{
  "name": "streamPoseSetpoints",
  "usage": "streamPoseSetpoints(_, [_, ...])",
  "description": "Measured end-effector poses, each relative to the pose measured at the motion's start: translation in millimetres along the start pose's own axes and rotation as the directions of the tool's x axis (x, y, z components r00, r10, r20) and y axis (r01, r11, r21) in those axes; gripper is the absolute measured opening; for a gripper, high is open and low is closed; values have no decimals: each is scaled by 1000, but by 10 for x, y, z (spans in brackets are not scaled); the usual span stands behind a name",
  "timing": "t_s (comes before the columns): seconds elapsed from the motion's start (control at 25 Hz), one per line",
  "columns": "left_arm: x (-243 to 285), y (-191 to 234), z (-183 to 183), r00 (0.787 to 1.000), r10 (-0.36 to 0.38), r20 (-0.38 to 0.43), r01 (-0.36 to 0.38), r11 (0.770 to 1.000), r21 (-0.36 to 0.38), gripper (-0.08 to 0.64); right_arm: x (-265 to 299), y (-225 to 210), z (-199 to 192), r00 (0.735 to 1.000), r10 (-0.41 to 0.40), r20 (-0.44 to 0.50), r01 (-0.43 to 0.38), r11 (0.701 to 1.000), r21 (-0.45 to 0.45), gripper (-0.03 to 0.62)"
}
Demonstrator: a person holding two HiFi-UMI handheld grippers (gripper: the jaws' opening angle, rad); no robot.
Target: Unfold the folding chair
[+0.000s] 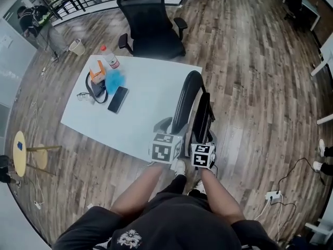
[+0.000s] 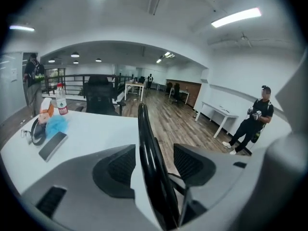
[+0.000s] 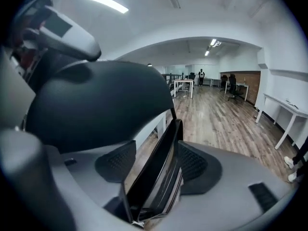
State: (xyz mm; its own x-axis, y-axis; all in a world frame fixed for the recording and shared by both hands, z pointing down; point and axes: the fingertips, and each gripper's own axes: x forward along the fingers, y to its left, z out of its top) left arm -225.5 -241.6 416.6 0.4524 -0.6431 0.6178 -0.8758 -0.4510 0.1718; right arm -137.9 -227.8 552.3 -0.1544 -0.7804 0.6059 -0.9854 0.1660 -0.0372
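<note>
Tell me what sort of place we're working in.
Probably an open-plan office: a black swivel chair behind the white table, more white desks along the wall, and strip lights overhead.

Head view is being shot from above, steeply down, at mid-range: the whole table (image 1: 151, 82) is being covered, with the folding chair (image 1: 193, 105) at its right edge. Left gripper view is being taken right against the chair's tube, facing across the tabletop to its far edge. Right gripper view is being taken equally close, facing past the table's right edge along the floor (image 3: 226, 119). The chair is being shared by all three views, the tabletop by head and left gripper views.
</note>
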Motion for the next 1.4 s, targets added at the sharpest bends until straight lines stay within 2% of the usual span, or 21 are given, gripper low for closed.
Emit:
streamPoseSetpoints(0.24, [338,128,87,989,-98,-107,91,993,-73,235,570,-9,-191,989,-29,-148,27,1000,-14,287])
streamPoseSetpoints(0.36, [508,144,38,978,-126,-164,117,991,-63,235,808,18,-300,978,-45,-205,35,998,-49,290])
streamPoseSetpoints(0.56, [696,-39,-159,921,-261,-288,226,963,-149,233,1100,-29,-477,956,-59,-287,48,998,-47,294])
streamPoseSetpoints(0.64, [715,-52,-174,914,-252,-317,219,966,-136,233,1183,-36,-581,946,-46,-322,38,999,-32,298])
streamPoseSetpoints(0.88, [718,-53,-174,916,-232,-327,206,972,-113,230,1211,-42,-643,935,-22,-355,30,999,17,298])
streamPoseSetpoints(1.28, [709,-13,-189,918,-226,-325,203,974,-103,215,1094,-208,-577,951,14,-310,4,999,55,299])
streamPoseSetpoints(1.4, [702,-96,-189,914,-239,-327,214,970,-111,213,1008,-347,-657,949,38,-313,-5,994,106,302])
